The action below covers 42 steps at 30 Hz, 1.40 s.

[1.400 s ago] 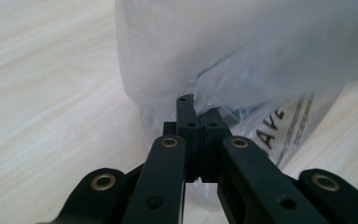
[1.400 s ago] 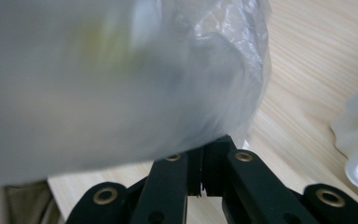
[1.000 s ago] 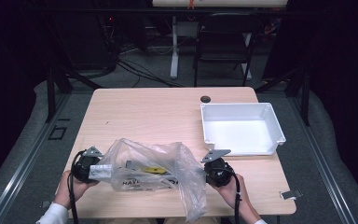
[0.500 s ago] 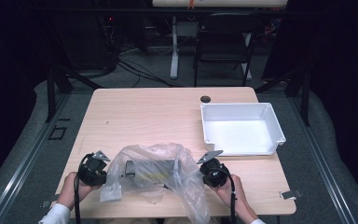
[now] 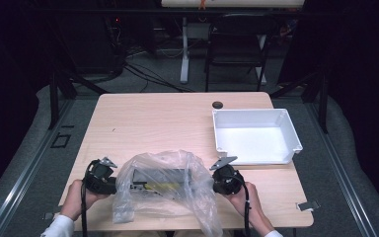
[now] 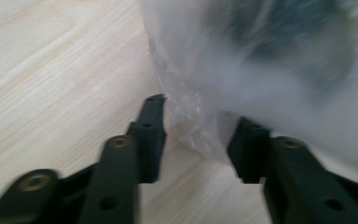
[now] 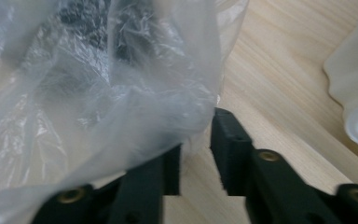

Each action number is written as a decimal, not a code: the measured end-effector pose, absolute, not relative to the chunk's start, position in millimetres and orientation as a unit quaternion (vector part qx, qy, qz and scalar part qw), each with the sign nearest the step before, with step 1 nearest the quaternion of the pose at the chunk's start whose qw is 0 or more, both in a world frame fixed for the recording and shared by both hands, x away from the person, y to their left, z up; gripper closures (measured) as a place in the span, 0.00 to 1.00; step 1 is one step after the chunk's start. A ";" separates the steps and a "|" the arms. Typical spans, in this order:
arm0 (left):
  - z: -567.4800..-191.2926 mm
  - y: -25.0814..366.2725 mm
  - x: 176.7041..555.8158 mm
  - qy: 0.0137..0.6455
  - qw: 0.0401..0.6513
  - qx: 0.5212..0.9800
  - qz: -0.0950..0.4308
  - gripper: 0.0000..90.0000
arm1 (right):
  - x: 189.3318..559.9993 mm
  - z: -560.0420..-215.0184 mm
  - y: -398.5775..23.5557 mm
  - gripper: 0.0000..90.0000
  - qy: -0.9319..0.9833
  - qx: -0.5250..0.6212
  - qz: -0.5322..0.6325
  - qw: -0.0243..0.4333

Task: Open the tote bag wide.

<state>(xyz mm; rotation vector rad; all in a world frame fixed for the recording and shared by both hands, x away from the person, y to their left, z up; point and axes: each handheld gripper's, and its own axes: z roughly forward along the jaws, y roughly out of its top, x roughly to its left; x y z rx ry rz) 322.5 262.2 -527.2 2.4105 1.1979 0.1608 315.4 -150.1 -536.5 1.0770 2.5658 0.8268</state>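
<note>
Clear, crumpled plastic bag (image 5: 170, 190) lies at the table's (image 5: 153, 123) near edge, left of the white tray (image 5: 256, 136); a dark boxy item with a yellow stripe shows through it. Left gripper (image 6: 198, 135) sits at the bag's left end, right gripper (image 7: 196, 158) at its right end, both held low and pointing inward. Each pair of jaws has just been opening; film lies between them, unpinched.
</note>
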 end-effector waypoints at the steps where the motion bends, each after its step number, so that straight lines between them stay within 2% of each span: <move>1: -524.7 266.3 321.4 0.439 0.223 0.869 0.056 0.51 | 314.0 -533.0 -152.1 0.74 0.874 0.371 0.291 0.119; 3: -521.1 273.6 318.0 0.446 0.232 0.862 0.057 0.46 | 311.9 -525.5 -156.5 0.67 0.870 0.373 0.299 0.120; 5: -519.9 277.1 316.6 0.448 0.236 0.860 0.054 0.41 | 309.0 -518.5 -161.5 0.63 0.862 0.378 0.313 0.125; 10: -516.3 283.4 313.6 0.451 0.242 0.858 0.051 0.36 | 306.8 -507.7 -172.0 0.57 0.851 0.392 0.326 0.130; 17: -512.0 295.0 312.2 0.455 0.255 0.852 0.040 0.29 | 308.5 -505.5 -183.7 0.55 0.840 0.410 0.330 0.132; 18: -510.1 298.4 311.2 0.459 0.265 0.847 0.039 0.26 | 308.1 -502.1 -187.8 0.54 0.834 0.417 0.336 0.133; 20: -509.5 300.0 311.0 0.460 0.267 0.846 0.040 0.26 | 307.6 -499.7 -190.0 0.54 0.829 0.418 0.345 0.134; 23: -510.6 298.3 310.5 0.456 0.273 0.846 0.038 0.30 | 303.9 -490.6 -193.5 0.50 0.819 0.419 0.373 0.123; 26: -510.4 289.8 310.6 0.436 0.285 0.853 0.034 0.45 | 295.8 -480.4 -182.5 0.37 0.822 0.385 0.411 0.087; 27: -510.4 289.8 310.6 0.436 0.285 0.853 0.034 0.48 | 295.8 -480.4 -182.5 0.37 0.822 0.385 0.411 0.087; 28: -511.0 284.7 310.9 0.429 0.286 0.856 0.039 0.52 | 292.8 -479.7 -166.9 0.30 0.832 0.358 0.418 0.063; 30: -511.8 282.0 311.4 0.428 0.284 0.857 0.041 0.59 | 292.5 -482.0 -152.2 0.28 0.846 0.343 0.404 0.062; 31: -512.7 279.5 312.2 0.425 0.281 0.859 0.045 0.59 | 292.5 -482.0 -152.2 0.28 0.846 0.343 0.404 0.062; 32: -515.3 274.6 314.5 0.422 0.277 0.862 0.049 0.66 | 295.3 -488.5 -133.8 0.33 0.864 0.335 0.368 0.075; 33: -515.3 274.6 314.5 0.422 0.277 0.862 0.049 0.70 | 295.3 -488.5 -133.8 0.33 0.864 0.335 0.368 0.075; 34: -517.4 271.5 316.4 0.418 0.272 0.865 0.048 0.70 | 297.3 -491.7 -129.1 0.39 0.869 0.334 0.356 0.079; 35: -520.8 267.4 319.2 0.417 0.264 0.868 0.053 0.76 | 305.2 -502.2 -117.9 0.59 0.881 0.333 0.318 0.106; 36: -523.3 265.4 321.4 0.414 0.258 0.872 0.049 0.79 | 308.4 -505.6 -115.9 0.66 0.883 0.333 0.313 0.111; 37: -523.3 265.4 321.4 0.414 0.258 0.872 0.049 0.82 | 308.4 -505.6 -115.9 0.66 0.883 0.333 0.313 0.111; 38: -526.4 263.3 323.6 0.412 0.248 0.875 0.052 0.85 | 318.7 -513.1 -113.4 0.84 0.885 0.339 0.297 0.120; 39: -528.9 261.8 324.9 0.411 0.242 0.877 0.052 0.89 | 322.9 -515.7 -113.6 0.91 0.884 0.342 0.296 0.119; 40: -530.9 261.0 325.6 0.411 0.240 0.878 0.051 0.89 | 322.9 -515.7 -113.6 0.91 0.884 0.342 0.296 0.119; 41: -534.5 260.4 327.0 0.410 0.232 0.881 0.048 0.93 | 329.8 -520.5 -113.4 1.00 0.883 0.349 0.289 0.126; 42: -535.9 260.2 327.4 0.411 0.231 0.881 0.047 0.94 | 331.5 -521.6 -113.4 1.00 0.881 0.351 0.289 0.128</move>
